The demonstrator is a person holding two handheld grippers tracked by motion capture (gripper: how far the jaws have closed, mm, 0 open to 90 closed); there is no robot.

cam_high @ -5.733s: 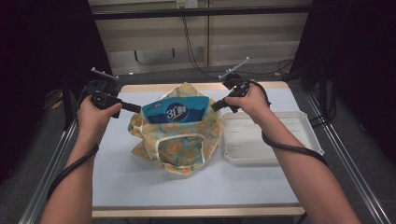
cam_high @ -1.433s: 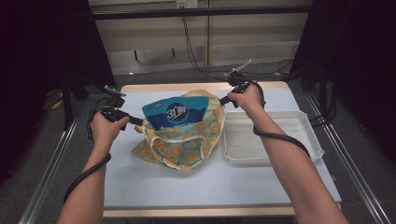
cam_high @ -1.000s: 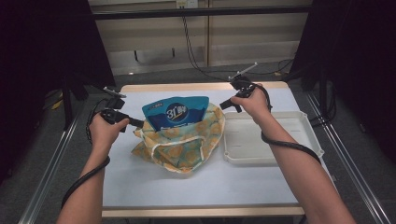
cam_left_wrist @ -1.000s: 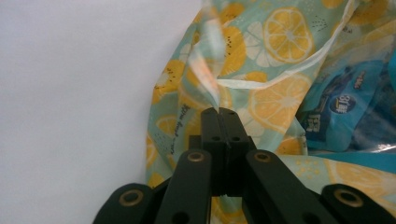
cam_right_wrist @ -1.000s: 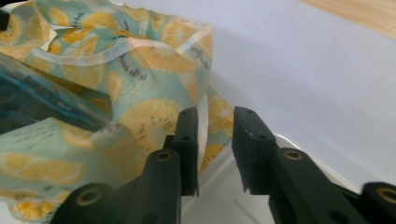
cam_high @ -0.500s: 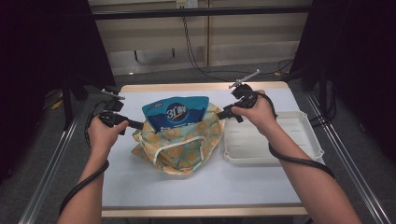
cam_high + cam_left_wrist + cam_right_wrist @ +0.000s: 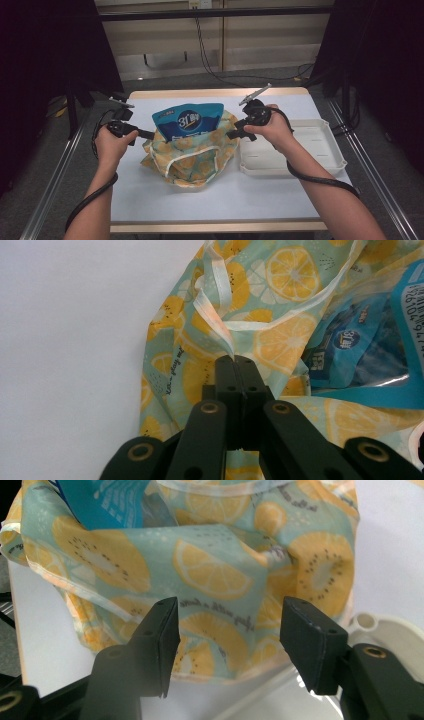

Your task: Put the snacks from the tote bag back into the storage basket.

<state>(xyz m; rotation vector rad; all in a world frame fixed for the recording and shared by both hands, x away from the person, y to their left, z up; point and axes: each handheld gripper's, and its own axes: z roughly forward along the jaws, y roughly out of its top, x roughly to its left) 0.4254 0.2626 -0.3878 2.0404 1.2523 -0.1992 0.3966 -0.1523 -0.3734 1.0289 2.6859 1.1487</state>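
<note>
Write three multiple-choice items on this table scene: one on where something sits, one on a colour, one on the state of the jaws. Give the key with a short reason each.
1. Where is the white tray?
A. Left of the fruit-print bag
B. Right of the fruit-print bag
C. Inside the bag

2. What colour is the pouch standing in the fruit-print bag?
A. Red
B. Black
C. Blue

3. How do the jaws stand?
A. Left shut on the bag, right open
B. Both open
C. Left open, right shut

Key: B, the high view shows the tray beside the bag at the right hand; C, the pouch is blue with white lettering; A, the left gripper pinches the bag's edge, while the right gripper gapes before the cloth.
</note>
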